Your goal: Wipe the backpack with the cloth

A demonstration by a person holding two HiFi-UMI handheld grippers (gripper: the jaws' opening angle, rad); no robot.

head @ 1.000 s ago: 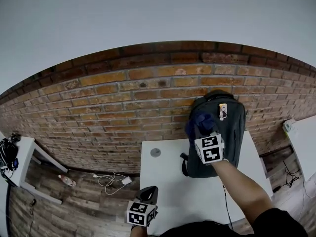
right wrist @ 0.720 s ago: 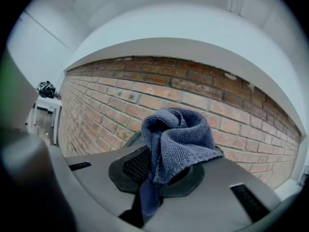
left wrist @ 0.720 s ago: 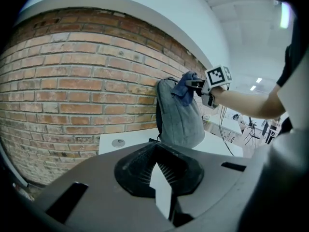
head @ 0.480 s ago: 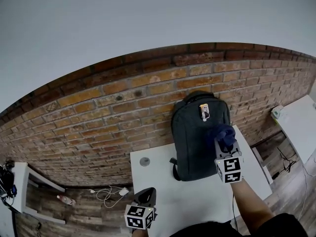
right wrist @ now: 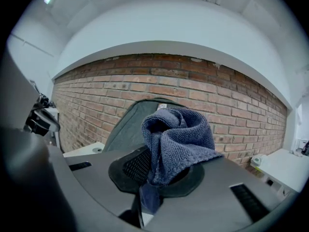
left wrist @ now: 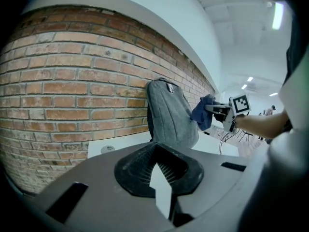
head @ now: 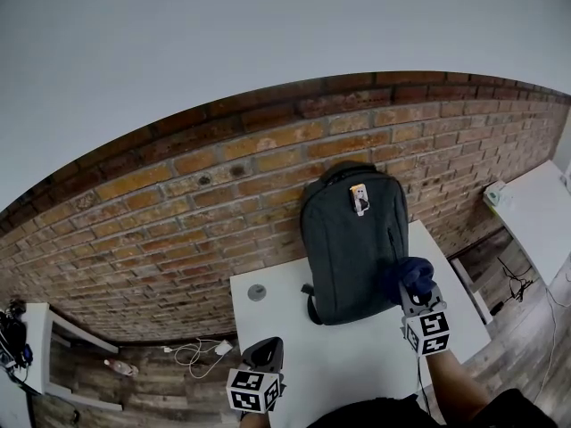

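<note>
A dark grey backpack [head: 352, 243] stands upright on the white table [head: 339, 355], leaning against the brick wall. My right gripper [head: 415, 285] is shut on a bunched blue cloth [head: 410, 273], which is at the backpack's lower right side. In the right gripper view the cloth [right wrist: 176, 139] bulges out of the jaws with the backpack [right wrist: 125, 127] just behind it. My left gripper [head: 265, 353] hovers at the table's front edge, shut and holding nothing. From the left gripper view I see the backpack [left wrist: 169, 115], the cloth [left wrist: 203, 112] and the right gripper [left wrist: 219, 111] off to the right.
A small round disc [head: 257, 292] lies on the table left of the backpack. The brick wall [head: 178, 212] runs behind. A white shelf [head: 36, 346] stands at far left, with cables [head: 192, 350] on the wooden floor. Another white surface [head: 531, 217] is at right.
My right gripper has carried the cloth from the backpack's upper front across and down to its lower right side. The left gripper has stayed where it was.
</note>
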